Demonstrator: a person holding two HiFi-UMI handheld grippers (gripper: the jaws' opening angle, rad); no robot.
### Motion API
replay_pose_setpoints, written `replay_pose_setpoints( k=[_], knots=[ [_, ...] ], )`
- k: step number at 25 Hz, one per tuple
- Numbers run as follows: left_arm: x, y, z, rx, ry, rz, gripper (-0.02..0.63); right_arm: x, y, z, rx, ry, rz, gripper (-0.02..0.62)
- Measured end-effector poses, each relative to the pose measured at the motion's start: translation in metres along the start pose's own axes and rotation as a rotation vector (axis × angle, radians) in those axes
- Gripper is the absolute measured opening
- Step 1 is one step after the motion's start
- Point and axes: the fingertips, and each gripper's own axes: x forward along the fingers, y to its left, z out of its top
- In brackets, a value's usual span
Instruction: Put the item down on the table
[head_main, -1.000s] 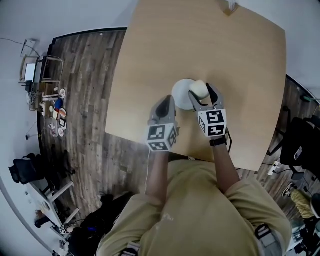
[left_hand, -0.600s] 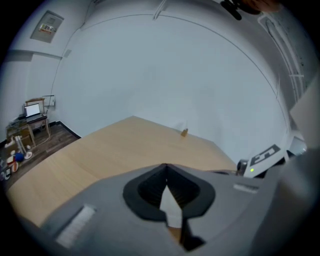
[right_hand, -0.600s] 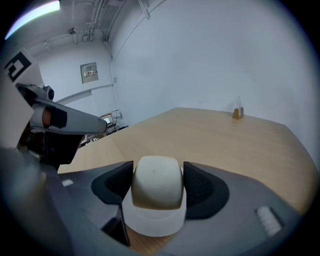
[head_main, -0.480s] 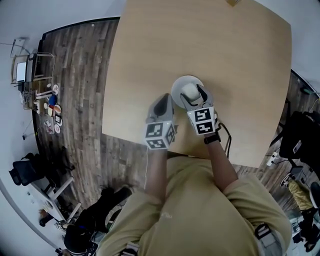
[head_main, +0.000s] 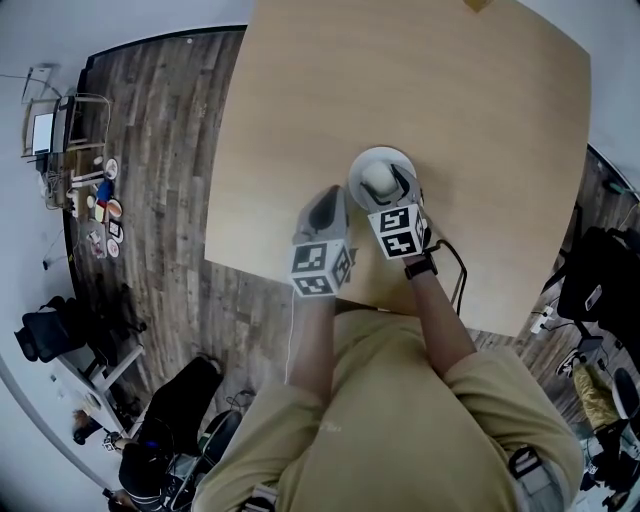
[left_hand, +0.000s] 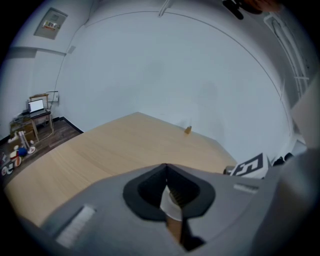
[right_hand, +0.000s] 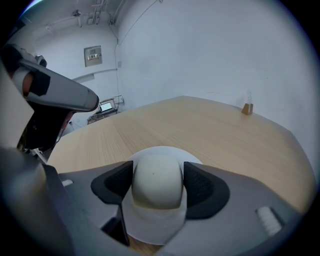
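**Right tool clamped on round item, directly over plate**

Head view: the right tool (head_main: 386, 181) holds a cream round item (head_main: 377, 178) above a white plate (head_main: 379, 154) on the worktop (head_main: 300, 100). The left tool (head_main: 328, 196) sits just beside the plate on its left, carrying nothing. The right is the working side. The item lies straight ahead of it, between its jaws, with the plate underneath, so the drop is straight down. It is too small here to tell whether the item touches the plate.

Left gripper view: the left tool (left_hand: 166, 186) has its jaws together and nothing held. The worktop (left_hand: 110, 145) stretches ahead to a small brown object (left_hand: 187, 130) at the far edge. The item is out of sight here.

Right gripper view: the right tool (right_hand: 157, 182) presses both pads on the item's sides (right_hand: 156, 180). The item is dome-shaped with no clear long axis. The plate (right_hand: 150, 227) shows behind and below it. Contact with the plate is still unclear. Only this view shows the grip itself.
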Motion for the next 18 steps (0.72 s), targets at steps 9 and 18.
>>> replay_pose_setpoints(
  k=[9, 18],
  knots=[
    [-0.016, -0.010, 0.012, 0.011, -0.040, -0.007, 0.002, -0.034, -0.001, 0.020, 0.057, -0.114, -0.013, 0.322],
    [-0.062, -0.034, 0.038, 0.081, -0.140, 0.023, 0.002, -0.123, -0.031, 0.056, 0.121, -0.279, -0.054, 0.286]
  ],
)
